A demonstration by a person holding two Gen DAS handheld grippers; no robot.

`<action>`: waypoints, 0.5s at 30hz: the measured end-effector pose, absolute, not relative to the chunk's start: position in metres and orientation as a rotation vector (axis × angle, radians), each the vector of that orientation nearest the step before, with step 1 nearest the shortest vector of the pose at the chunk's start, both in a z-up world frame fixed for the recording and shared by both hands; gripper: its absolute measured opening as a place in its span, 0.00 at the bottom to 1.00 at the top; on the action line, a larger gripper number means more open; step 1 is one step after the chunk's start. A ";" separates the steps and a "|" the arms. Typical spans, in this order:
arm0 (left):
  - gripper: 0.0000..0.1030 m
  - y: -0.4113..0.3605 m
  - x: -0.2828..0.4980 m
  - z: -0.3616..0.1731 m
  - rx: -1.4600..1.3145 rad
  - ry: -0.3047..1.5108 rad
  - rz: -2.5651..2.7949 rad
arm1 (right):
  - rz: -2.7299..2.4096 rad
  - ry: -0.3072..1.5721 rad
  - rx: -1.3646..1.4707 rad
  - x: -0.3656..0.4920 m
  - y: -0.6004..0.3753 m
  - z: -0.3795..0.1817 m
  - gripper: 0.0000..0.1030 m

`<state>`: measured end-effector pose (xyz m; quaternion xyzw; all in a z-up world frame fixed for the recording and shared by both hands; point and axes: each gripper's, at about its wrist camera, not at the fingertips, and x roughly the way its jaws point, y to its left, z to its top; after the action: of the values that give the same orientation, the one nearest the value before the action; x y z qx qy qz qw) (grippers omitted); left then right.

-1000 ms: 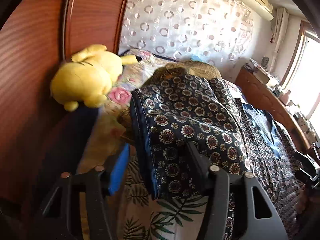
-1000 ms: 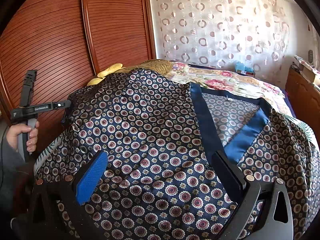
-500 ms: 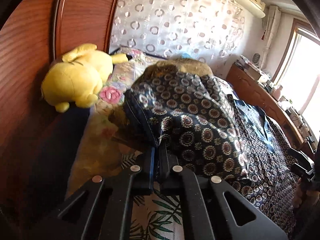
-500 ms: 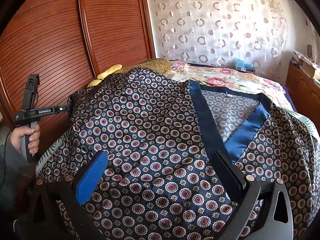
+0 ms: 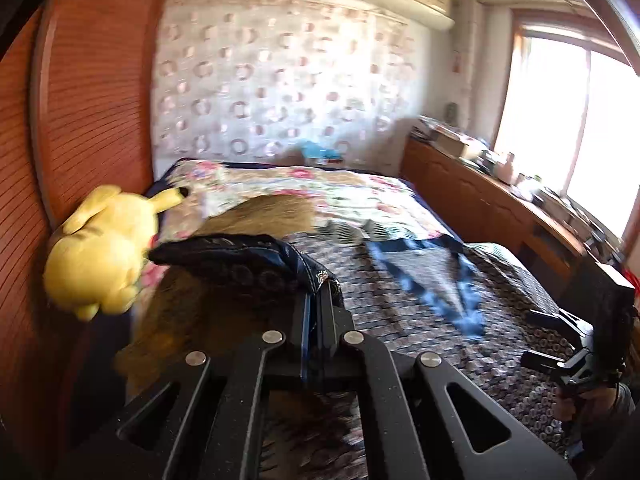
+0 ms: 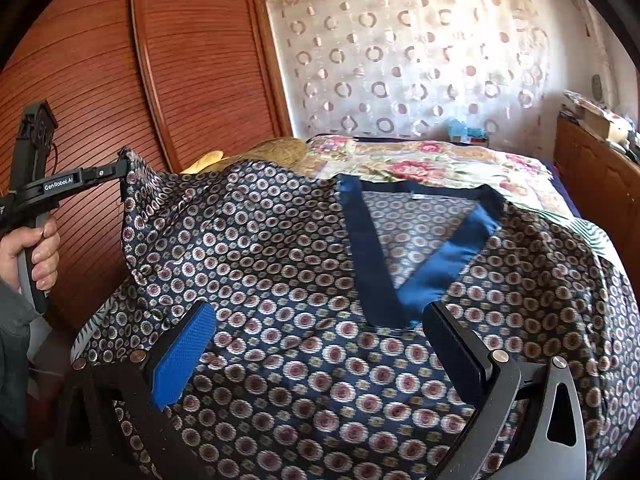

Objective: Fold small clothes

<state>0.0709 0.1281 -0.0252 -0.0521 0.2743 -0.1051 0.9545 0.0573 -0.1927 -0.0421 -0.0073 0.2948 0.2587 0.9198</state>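
A navy patterned top (image 6: pixel 304 256) with a plain blue V-neck band (image 6: pixel 444 264) lies spread on the bed. My left gripper (image 5: pixel 318 292) is shut on the edge of its left sleeve (image 5: pixel 256 256) and holds it lifted off the bed. In the right wrist view that same left gripper (image 6: pixel 120 170) shows at the far left, with the sleeve corner pinched in it and a hand on its grip. My right gripper (image 6: pixel 320 344) hovers open over the lower front of the top, nothing between its fingers. The same top (image 5: pixel 400 296) fills the bed in the left wrist view.
A yellow plush toy (image 5: pixel 100 256) sits at the bed's left edge against a wooden sliding wardrobe (image 6: pixel 120 80). A floral bedspread (image 6: pixel 432 164) covers the far end. A wooden sideboard (image 5: pixel 480 208) with clutter runs along the right wall under a window.
My left gripper went from open around the sleeve edge to shut on it, then rose and carried the sleeve up off the bed. My right gripper stayed open over the top.
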 end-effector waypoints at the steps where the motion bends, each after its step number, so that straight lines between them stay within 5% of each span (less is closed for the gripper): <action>1: 0.03 0.120 0.074 -0.025 -0.093 0.563 -0.231 | 0.526 0.604 -0.011 0.056 -0.196 -0.042 1.00; 10: 0.03 0.069 0.082 -0.042 -0.017 0.650 -0.288 | 0.497 0.603 0.022 0.052 -0.216 -0.046 1.00; 15: 0.25 0.073 0.080 -0.041 -0.008 0.663 -0.260 | 0.493 0.607 0.017 0.053 -0.215 -0.049 1.00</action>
<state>0.0805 0.0727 -0.0412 -0.0037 0.3244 -0.1273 0.9373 0.0527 -0.2153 -0.0487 0.0085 0.2957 0.2405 0.9245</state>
